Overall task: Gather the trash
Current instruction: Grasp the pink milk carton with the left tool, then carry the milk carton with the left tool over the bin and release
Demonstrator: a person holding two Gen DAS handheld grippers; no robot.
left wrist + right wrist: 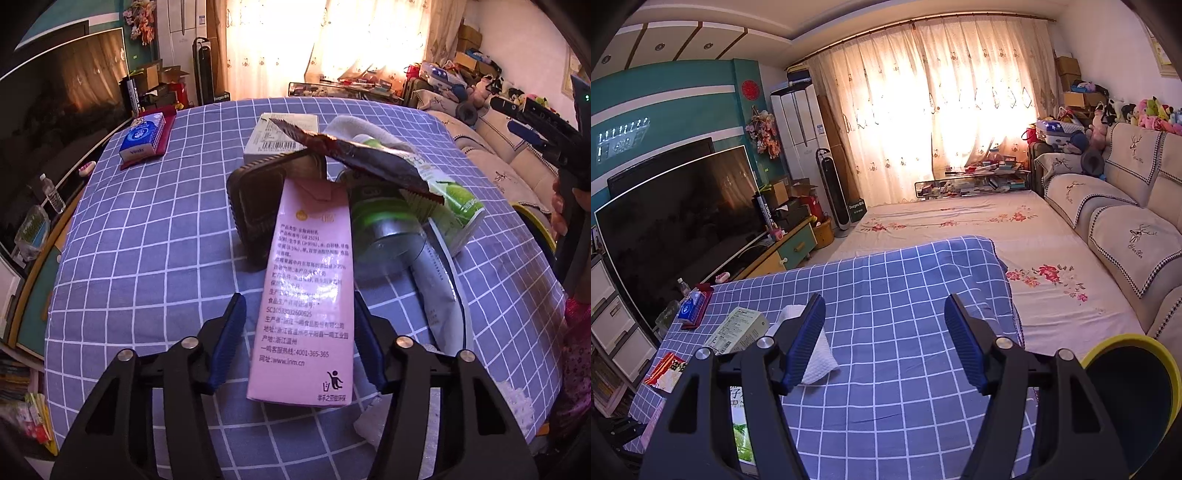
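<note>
Left gripper (297, 343) spread wide around the pink carton (306, 295), right pad touching its edge, left pad apart. Right gripper (884, 343) gaping, holding nothing, over the checked cloth (905, 295).

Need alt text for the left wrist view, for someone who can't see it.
The left gripper is open, its blue pads either side of a pink carton on the blue checked tablecloth. Beyond it lie a dark plastic tray, a brown wrapper and a green-labelled can.
</note>
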